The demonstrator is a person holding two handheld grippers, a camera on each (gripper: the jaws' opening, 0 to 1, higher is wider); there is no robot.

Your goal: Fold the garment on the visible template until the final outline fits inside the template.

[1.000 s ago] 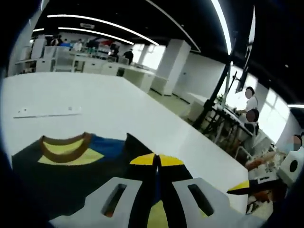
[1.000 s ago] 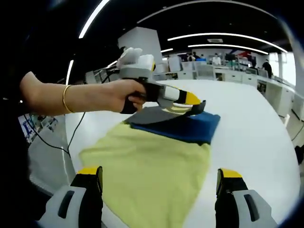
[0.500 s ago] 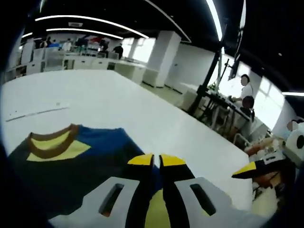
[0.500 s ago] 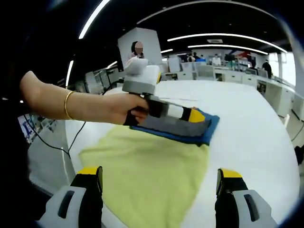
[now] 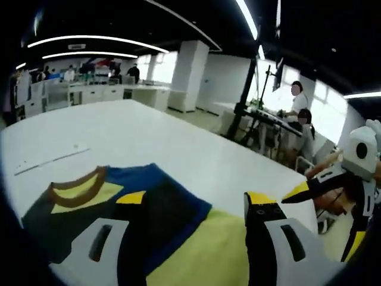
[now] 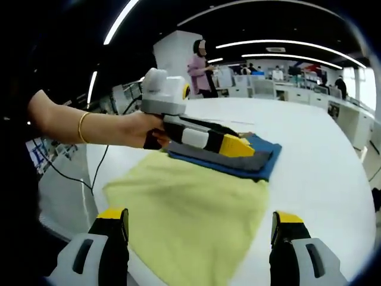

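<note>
Left gripper view: white worktop (image 5: 149,137) runs away toward the far benches. Garment (image 5: 161,208) lies flat just ahead of the camera: dark panel with a brown neck band (image 5: 77,189) and a yellow patch inside it at left, a blue layer showing along the edge, a pale yellow body (image 5: 208,250) spreading toward the lower right. Left hand-held gripper (image 5: 193,205) has its jaws spread wide and holding nothing; the cloth lies beneath the gap. Judgement: the folded portion has just been laid down and let go, so the jaws stand apart to clear the fabric. A thin pale strip (image 5: 50,161) lies on the worktop beyond the collar, apart from the garment; possibly a template mark, cannot tell. At far right, the yellow tip of the right hand-held gripper (image 5: 303,192) pokes in.

Right gripper view: a hand (image 6: 134,128) at left carries the left hand-held gripper over the folded stack, dark layer on blue, at the far end of the yellow body. Yellow cloth lies spread between that stack and the right hand-held gripper (image 6: 199,217), whose jaws are wide apart and empty, hanging just over the near hem. Judgement: positioned to take the near edge for a further fold; the outline looks too long yet. No template outline is clear to me.
</note>
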